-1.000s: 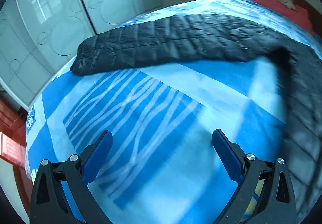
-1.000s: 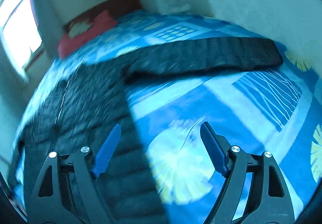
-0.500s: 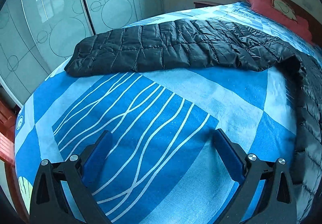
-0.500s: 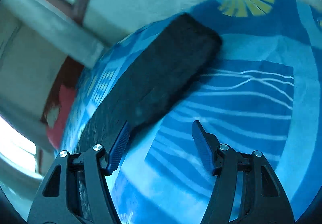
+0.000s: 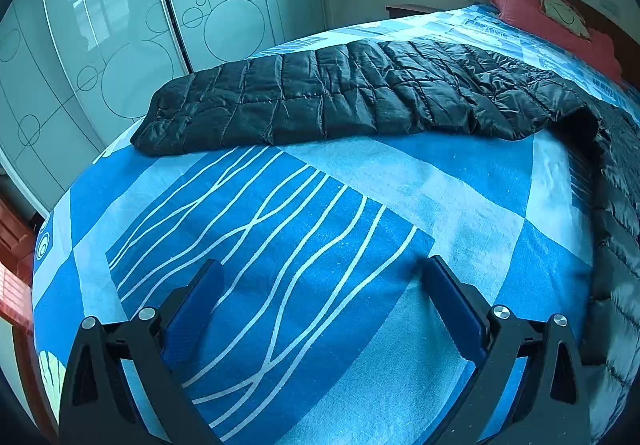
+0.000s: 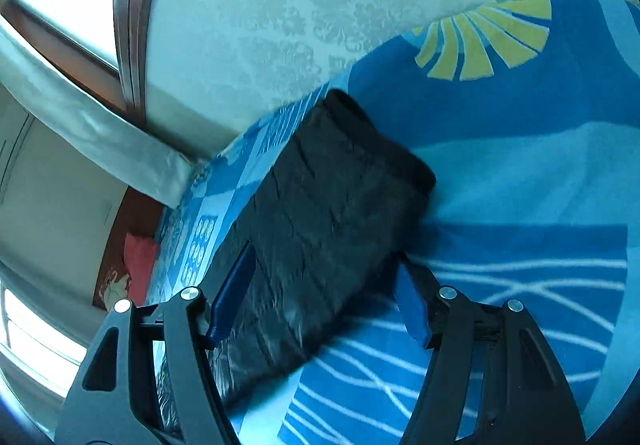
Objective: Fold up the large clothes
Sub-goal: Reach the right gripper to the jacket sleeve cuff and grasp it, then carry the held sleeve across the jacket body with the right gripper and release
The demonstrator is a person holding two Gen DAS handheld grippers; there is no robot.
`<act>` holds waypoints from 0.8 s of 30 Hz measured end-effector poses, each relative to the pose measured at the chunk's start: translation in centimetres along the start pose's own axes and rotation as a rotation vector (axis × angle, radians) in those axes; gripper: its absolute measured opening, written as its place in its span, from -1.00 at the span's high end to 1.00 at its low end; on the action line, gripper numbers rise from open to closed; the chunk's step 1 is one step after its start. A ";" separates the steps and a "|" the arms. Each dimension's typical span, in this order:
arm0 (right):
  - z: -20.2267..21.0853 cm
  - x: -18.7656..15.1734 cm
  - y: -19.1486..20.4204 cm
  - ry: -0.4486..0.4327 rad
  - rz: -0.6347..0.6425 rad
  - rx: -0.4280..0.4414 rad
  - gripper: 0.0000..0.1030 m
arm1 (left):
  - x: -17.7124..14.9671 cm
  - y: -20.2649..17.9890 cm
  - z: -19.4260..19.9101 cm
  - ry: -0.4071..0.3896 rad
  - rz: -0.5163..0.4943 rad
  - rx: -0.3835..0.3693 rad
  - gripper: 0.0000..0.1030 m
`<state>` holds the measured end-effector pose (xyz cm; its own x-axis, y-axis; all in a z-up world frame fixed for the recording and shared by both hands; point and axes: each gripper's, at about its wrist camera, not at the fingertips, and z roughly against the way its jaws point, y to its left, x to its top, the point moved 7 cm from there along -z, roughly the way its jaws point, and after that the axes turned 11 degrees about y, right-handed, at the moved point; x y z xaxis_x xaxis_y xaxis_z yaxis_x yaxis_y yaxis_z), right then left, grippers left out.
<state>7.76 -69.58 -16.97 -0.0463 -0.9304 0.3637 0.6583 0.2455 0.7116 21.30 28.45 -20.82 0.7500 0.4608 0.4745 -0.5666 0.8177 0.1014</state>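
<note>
1. I can read no words, numbers, brands or labels in either of my views.
2. The red pillow [image 5: 560, 17] carries a pale printed picture, too small and blurred for me to read as text.

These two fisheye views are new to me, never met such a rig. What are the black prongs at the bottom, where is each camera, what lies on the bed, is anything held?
A person holds a two-finger gripper in each hand; a camera on each looks along its fingers. The left gripper hangs open over the blue patterned bedspread, holding nothing. The right gripper is open, its fingers either side of one sleeve end of a black quilted jacket spread on the bed, not gripping it. A red pillow lies at the headboard.
</note>
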 end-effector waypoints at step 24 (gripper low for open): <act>-0.7 -15.1 27.5 0.074 0.692 0.114 0.91 | 0.0 0.1 -0.1 -0.022 0.001 0.011 -0.93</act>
<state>27.09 -49.02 -3.36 0.4089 -0.5652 0.7165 0.4351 0.8109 0.3913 21.27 28.51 -20.92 0.7417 0.4543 0.4934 -0.5714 0.8132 0.1103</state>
